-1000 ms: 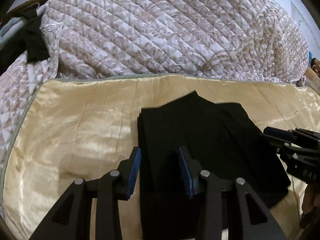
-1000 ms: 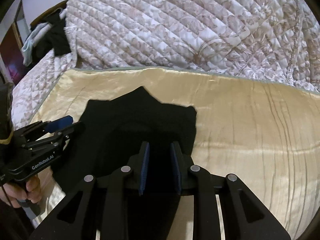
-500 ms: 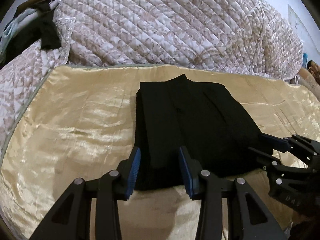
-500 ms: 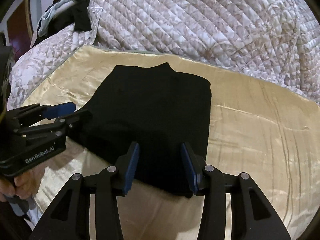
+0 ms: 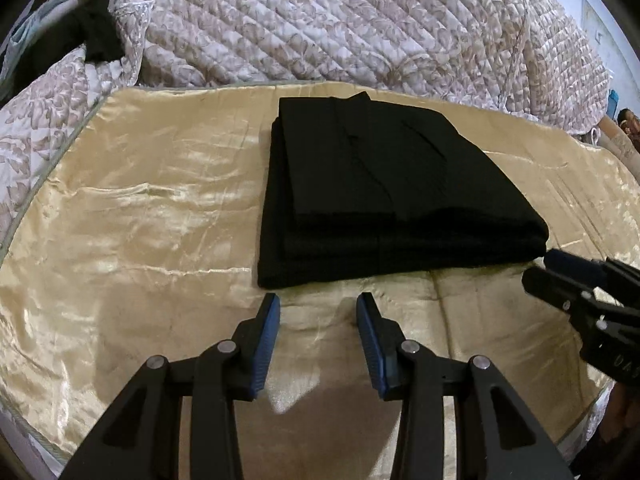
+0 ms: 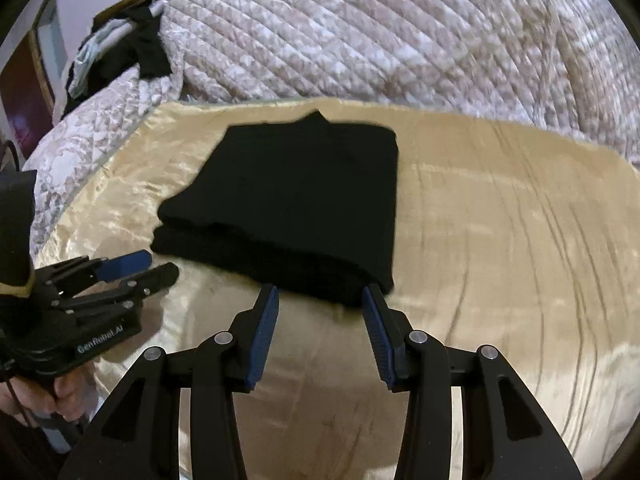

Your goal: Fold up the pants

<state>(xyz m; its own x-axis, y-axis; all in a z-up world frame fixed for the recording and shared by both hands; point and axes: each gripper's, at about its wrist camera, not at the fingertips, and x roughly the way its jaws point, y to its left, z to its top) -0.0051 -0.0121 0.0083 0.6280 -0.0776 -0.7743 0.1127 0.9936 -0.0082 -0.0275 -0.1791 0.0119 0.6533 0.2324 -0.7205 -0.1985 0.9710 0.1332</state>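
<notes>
1. Black pants (image 5: 384, 196) lie as a compact, stacked rectangle on the gold satin cover (image 5: 140, 216) of the bed, roughly mid-cover, with the quilted blanket (image 5: 340, 24) bunched behind. Layers show at the near edge; edges look squared.
2. Judgement: folding appears essentially finished. Nothing hangs loose that the views show. At most a small tidy or pat-down is left.
3. Left gripper (image 5: 318, 306): jaws spread wide, holding nothing. Tips sit just short of the near edge of the pants, over bare satin, pointing forward at the stack.
4. Right gripper (image 6: 320, 296): jaws wide apart, also empty. Its tips are at the near right corner of the pants; touching or just above, cannot tell.
5. Pose: both grippers are held low and near-level, side by side, left one seen at the left margin of the right wrist view with the person's hand (image 6: 48, 396) on its handle.
6. Dark clothes (image 6: 120, 56) sit heaped at far left, well apart from the work.
</notes>
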